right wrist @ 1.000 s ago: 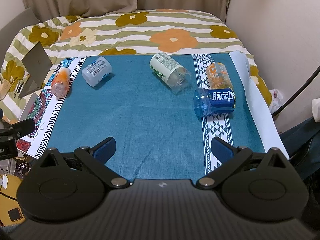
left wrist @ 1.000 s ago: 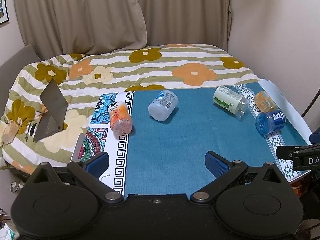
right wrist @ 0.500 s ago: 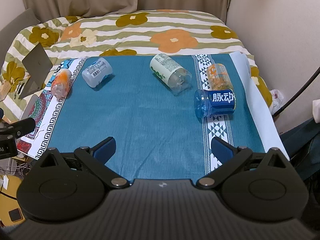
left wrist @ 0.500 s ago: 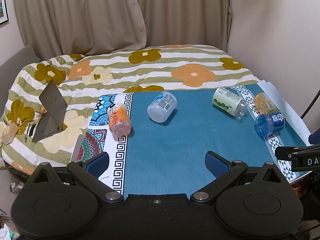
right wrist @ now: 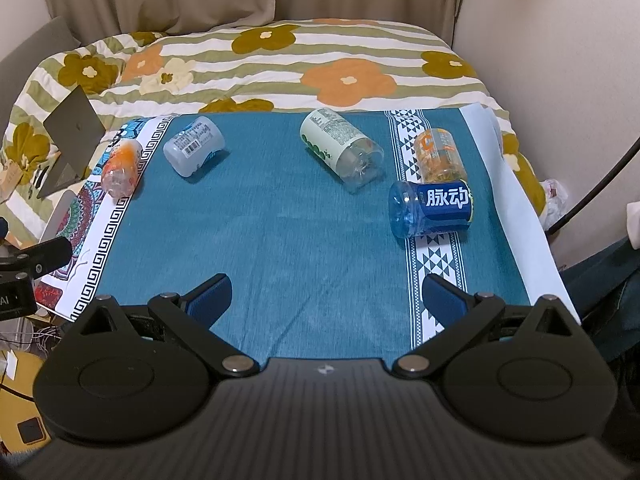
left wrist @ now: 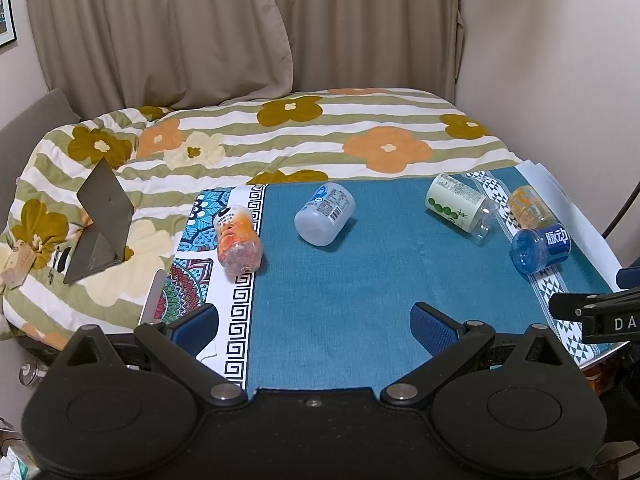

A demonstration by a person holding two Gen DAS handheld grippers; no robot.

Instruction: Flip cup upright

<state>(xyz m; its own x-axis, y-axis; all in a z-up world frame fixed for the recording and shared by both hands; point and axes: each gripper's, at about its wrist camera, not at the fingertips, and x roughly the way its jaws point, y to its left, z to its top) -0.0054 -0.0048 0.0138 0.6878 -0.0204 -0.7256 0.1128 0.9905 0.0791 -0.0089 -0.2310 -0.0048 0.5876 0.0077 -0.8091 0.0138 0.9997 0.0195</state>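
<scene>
Several cut-bottle cups lie on their sides on a blue cloth (left wrist: pixel 340 280) (right wrist: pixel 280 232): an orange-pink one (left wrist: pixel 237 238) (right wrist: pixel 120 166) at the left, a white one with a barcode (left wrist: pixel 325 219) (right wrist: pixel 195 146), a green-and-white one (left wrist: pixel 460 208) (right wrist: pixel 340 148), an orange one (left wrist: pixel 530 206) (right wrist: pixel 438 156) and a blue one (left wrist: pixel 540 245) (right wrist: pixel 430 209) at the right. My left gripper (left wrist: pixel 314 324) is open and empty above the cloth's near edge. My right gripper (right wrist: pixel 326 296) is open and empty, near the blue cup.
The cloth lies on a bed with a flowered, striped quilt (left wrist: pixel 320 136). A grey laptop stand (left wrist: pixel 100 220) sits on the quilt at the left. A wall (left wrist: pixel 560 60) borders the right side and curtains (left wrist: pixel 200 28) hang behind.
Both views have shifted only slightly; the left wrist view pulled back a little. The cups have not moved and both grippers stay open.
</scene>
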